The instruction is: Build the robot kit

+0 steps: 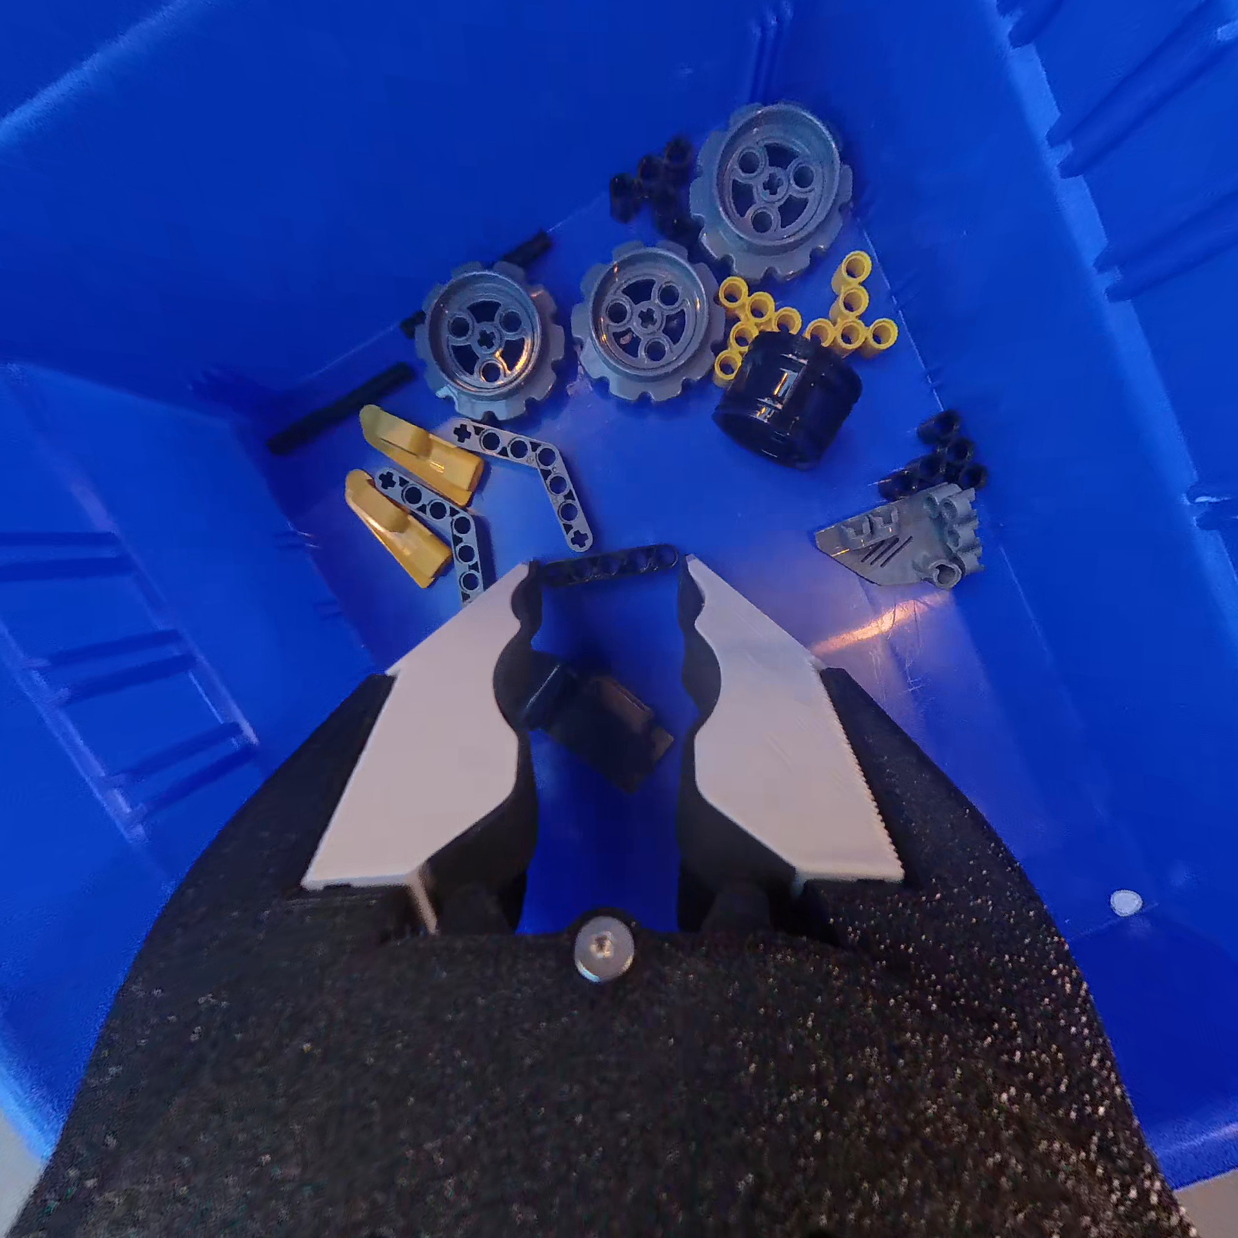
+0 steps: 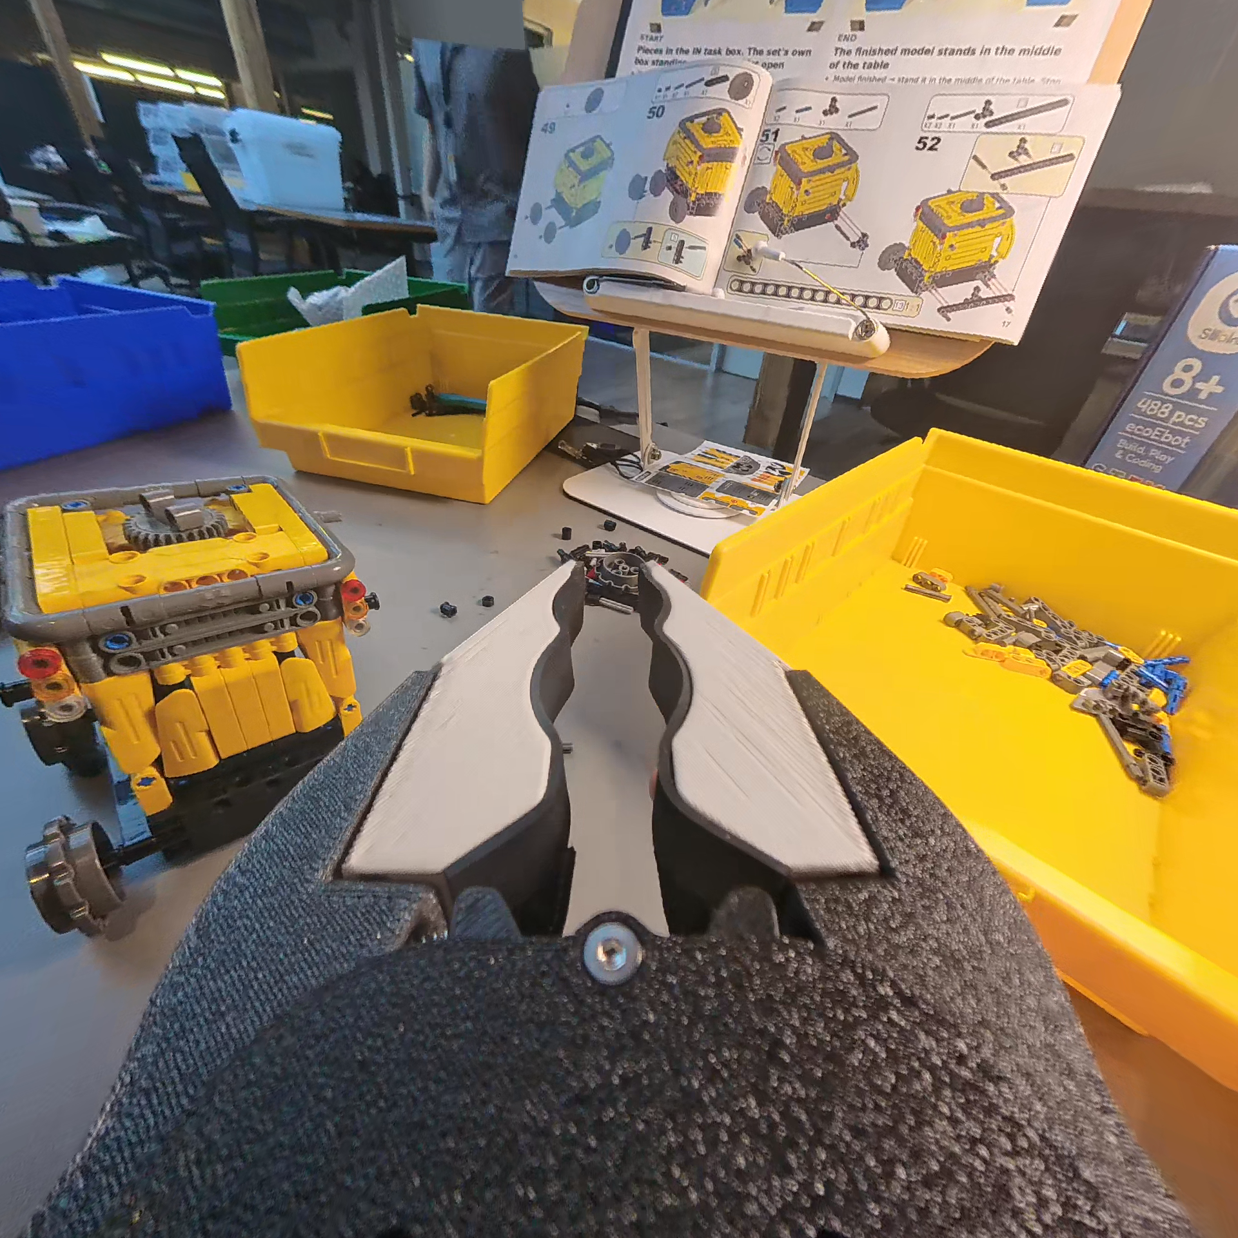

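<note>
The left gripper (image 1: pixel 608 575) reaches down into a blue bin (image 1: pixel 201 268), its fingers set apart with a black holed beam (image 1: pixel 611 561) spanning the gap at the tips; the tips seem to touch its ends, though whether they squeeze it is hard to tell from this angle. Nearer the gripper's body, between the fingers, a dark angular piece (image 1: pixel 603 727) lies on the bin floor. Beyond the tips sit three grey toothed wheels (image 1: pixel 648 320), with a black tyre (image 1: pixel 785 400) and yellow connectors (image 1: pixel 851 320) to their right. Left of the tips lie two grey bent beams (image 1: pixel 536 477) and two yellow wedge pieces (image 1: pixel 419 455); to the right lies a grey panel piece (image 1: pixel 904 546). The right gripper (image 2: pixel 611 577) hovers over a grey table (image 2: pixel 435 556), its fingers slightly apart and holding nothing, with a small grey wheel hub (image 2: pixel 620 569) among scattered black pins just past the tips. To the left of the fingers stands a yellow block-built vehicle (image 2: pixel 181 643); to the right is a yellow bin (image 2: pixel 837 536) holding grey and blue parts. Farther ahead stand another yellow bin (image 2: pixel 375 429) and an open instruction booklet (image 2: pixel 770 194) on a stand.
</note>
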